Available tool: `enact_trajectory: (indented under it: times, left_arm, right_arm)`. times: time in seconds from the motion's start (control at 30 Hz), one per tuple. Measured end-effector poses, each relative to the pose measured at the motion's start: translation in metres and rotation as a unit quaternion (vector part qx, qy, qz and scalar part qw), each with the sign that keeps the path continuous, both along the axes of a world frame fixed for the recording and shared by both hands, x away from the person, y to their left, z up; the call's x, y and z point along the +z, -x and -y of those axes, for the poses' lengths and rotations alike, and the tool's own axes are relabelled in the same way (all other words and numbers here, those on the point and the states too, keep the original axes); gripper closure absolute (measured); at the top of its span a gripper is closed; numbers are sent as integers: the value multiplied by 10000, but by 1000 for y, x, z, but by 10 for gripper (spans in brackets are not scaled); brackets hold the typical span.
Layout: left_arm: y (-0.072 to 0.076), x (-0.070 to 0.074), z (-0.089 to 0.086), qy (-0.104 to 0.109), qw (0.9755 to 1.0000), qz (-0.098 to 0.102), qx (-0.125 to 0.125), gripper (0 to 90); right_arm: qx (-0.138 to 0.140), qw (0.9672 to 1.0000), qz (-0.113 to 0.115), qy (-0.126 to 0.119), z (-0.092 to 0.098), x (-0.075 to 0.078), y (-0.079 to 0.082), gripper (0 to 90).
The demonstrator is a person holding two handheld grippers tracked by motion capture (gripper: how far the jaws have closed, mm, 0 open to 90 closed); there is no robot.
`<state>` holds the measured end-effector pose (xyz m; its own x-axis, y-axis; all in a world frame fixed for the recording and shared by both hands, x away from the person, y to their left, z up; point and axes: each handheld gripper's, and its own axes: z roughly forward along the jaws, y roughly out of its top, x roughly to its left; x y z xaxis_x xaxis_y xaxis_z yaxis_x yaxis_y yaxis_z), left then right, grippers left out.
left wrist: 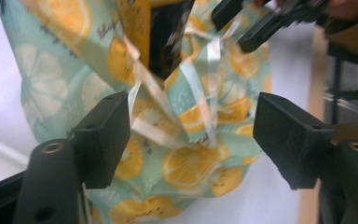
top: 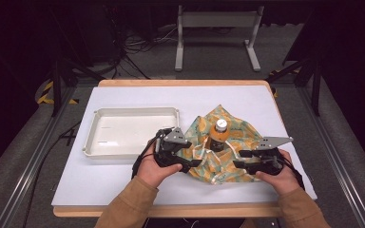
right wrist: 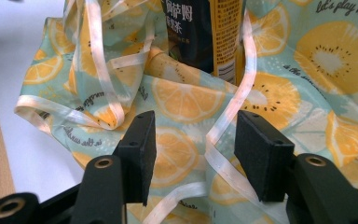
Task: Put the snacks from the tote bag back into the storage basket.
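Note:
A mint cloth bag (top: 240,130) printed with orange slices lies crumpled on the table. An amber bottle (top: 220,134) with a white cap stands upright in its middle. My left gripper (top: 193,156) is at the bag's left edge, and its jaws (left wrist: 192,135) stand open around bunched cloth (left wrist: 191,163) and pale ribbon without pressing on it. My right gripper (top: 239,159) is at the bag's right side. It is open too (right wrist: 195,149), with a ribbon strand (right wrist: 223,126) running loose between the pads. The bottle's label (right wrist: 205,32) shows just beyond.
An empty white tray (top: 91,137) sits left of the bag on the white mat (top: 123,180). The wooden table edge (top: 171,210) runs along the front near the person's sleeves. A metal stand (top: 216,33) is on the floor behind the table.

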<state>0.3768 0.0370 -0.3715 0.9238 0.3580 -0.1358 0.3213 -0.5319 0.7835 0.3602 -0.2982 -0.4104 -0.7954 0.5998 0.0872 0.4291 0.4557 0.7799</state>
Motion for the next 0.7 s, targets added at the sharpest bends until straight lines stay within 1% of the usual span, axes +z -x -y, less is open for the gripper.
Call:
enact_trajectory:
  times: [0.03, 0.1, 0.17, 0.2, 0.27, 0.33, 0.47, 0.67, 0.7]
  left_arm:
    - [0, 6, 1, -15, 10000, 26, -61, 269]
    - [-1, 14, 2, 72, 9999, 46, -117, 264]
    - [-1, 17, 2, 91, 9998, 69, -137, 261]
    - [-2, 23, 4, 117, 9998, 109, -138, 259]
    - [-4, 28, 7, 122, 9997, 162, -131, 253]
    - [-6, 32, 9, 194, 9996, 179, -139, 249]
    - [-12, 38, 15, 475, 9986, 221, -108, 238]
    - [-24, 40, 26, 742, 9970, 201, -68, 235]
    - [-26, 41, 27, 759, 9969, 207, -79, 235]
  right_arm:
    - [2, 10000, 6, -34, 1, 0, -1, 483]
    - [-6, 10000, 23, -57, 2, 1, -1, 483]
    - [-14, 10000, 39, -72, 4, 1, -1, 481]
    - [-22, 10000, 44, -85, 4, 2, -1, 480]
    - [-26, 9999, 56, -108, 5, 2, -1, 478]
    - [-32, 9999, 59, -118, 5, 2, -1, 475]
    - [-31, 9999, 72, -138, 6, 3, -1, 474]
    - [-64, 9997, 125, -181, 8, 5, 0, 474]
    - [-68, 9997, 130, -196, 9, 5, 0, 474]
